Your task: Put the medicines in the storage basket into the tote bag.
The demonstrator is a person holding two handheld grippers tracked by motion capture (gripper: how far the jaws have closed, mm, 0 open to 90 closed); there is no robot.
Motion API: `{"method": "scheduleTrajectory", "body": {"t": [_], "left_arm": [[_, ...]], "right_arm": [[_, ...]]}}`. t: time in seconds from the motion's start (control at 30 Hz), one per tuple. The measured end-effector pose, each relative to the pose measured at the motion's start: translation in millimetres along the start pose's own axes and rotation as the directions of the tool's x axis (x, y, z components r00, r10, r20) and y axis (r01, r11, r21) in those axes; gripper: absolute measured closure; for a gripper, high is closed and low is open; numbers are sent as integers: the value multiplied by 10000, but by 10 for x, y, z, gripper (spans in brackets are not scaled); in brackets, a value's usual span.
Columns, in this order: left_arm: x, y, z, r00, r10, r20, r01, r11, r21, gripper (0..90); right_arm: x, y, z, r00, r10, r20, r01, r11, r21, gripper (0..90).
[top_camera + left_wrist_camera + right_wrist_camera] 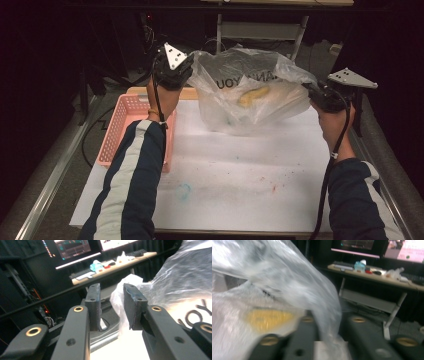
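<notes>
Tongs first: our left tongs [111, 306] stand spread, bag edge loose between them; our right tongs [314, 92] pinch the plastic bag [250, 95], held up over the worktop [225, 170] with a banana [254, 94] already inside. We judge setting it down remains. Pink basket [125, 125] sits left; dark room, monitors behind.

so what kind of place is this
Probably a lab or recording workstation: monitors and a keyboard on a desk behind, and a paint-stained table in a dark room.
</notes>
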State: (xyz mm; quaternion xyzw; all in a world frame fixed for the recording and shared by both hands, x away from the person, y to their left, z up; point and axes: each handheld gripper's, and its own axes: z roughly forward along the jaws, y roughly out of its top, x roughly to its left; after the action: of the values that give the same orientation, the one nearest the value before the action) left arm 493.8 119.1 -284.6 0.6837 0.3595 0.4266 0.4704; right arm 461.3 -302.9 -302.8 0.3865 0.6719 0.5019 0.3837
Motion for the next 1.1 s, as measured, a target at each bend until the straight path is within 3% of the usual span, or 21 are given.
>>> {"method": "scheduleTrajectory", "body": {"t": [0.1,0.2,0.3,0.37,0.47,0.6,0.7,0.77,0.83,0.9,0.97,1.1], "left_arm": [[7,-50,-14,9996,-102,272,98,9999,134,599],[16,-68,-46,9991,-40,415,35,9999,124,574],[38,-52,-94,9980,-261,569,263,9997,-20,553],[31,-26,-132,9977,-189,653,197,9997,-110,545],[7,20,-194,9967,-32,814,52,9997,-244,544],[-4,82,-289,9954,178,937,-126,9984,-551,527],[-21,98,-358,9935,304,1100,-236,9977,-629,502],[-35,105,-398,9932,376,1101,-313,9978,-577,501],[-24,122,-436,9930,369,1119,-298,9975,-645,502],[-23,135,-470,9930,567,1040,-502,9967,-638,573],[-9,129,-496,9904,620,1234,-548,9966,-607,618],[-25,96,-600,9886,641,1365,-546,9959,-716,554]], "right_arm": [[44,-41,8,9994,-38,356,38,10000,7,544],[96,-31,-16,9992,-219,323,218,9998,23,408],[158,24,-67,9976,-625,286,626,9980,-44,320],[203,73,-114,9952,-933,284,939,9954,-198,263],[253,151,-193,9949,-1005,-93,1001,9942,-403,201],[360,279,-300,9903,-1203,-695,1154,9908,-705,167],[464,356,-373,9865,-1468,-724,1399,9858,-925,166],[521,384,-408,9852,-1658,-434,1608,9818,-1014,170],[522,405,-446,9868,-1543,-501,1465,9803,-1325,169],[504,434,-481,9879,-1395,-680,1286,9811,-1443,159],[491,450,-524,9862,-1359,-945,1202,9805,-1554,145],[532,410,-597,9847,-1541,-816,1413,9794,-1442,155]]}}
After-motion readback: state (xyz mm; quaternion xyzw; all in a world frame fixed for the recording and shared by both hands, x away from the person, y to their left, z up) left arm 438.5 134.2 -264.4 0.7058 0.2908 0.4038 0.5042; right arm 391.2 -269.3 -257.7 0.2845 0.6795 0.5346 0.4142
